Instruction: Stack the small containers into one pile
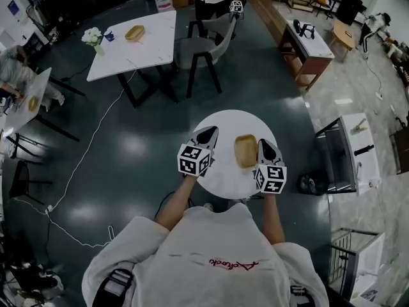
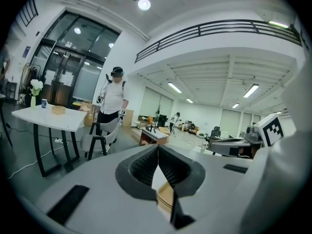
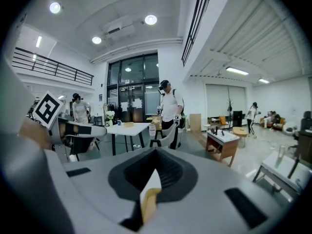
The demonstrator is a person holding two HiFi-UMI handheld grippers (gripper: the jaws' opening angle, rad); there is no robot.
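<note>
White shirt (image 1: 192, 248) — red script (image 1: 231, 263)

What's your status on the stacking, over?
Left gripper shut, empty. Right gripper shut, empty. Tan rectangular container on round white table, between them. Nothing in the way.

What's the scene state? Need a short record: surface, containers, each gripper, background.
surface: small round white table
container: tan container on the table, between the two grippers; single piece or nested pile, cannot tell
left gripper: jaws together, nothing between them, to the left of the container and apart from it
right gripper: jaws together, nothing held, close beside the container's right edge; contact unclear
background: larger white table with another tan container and flowers
</note>
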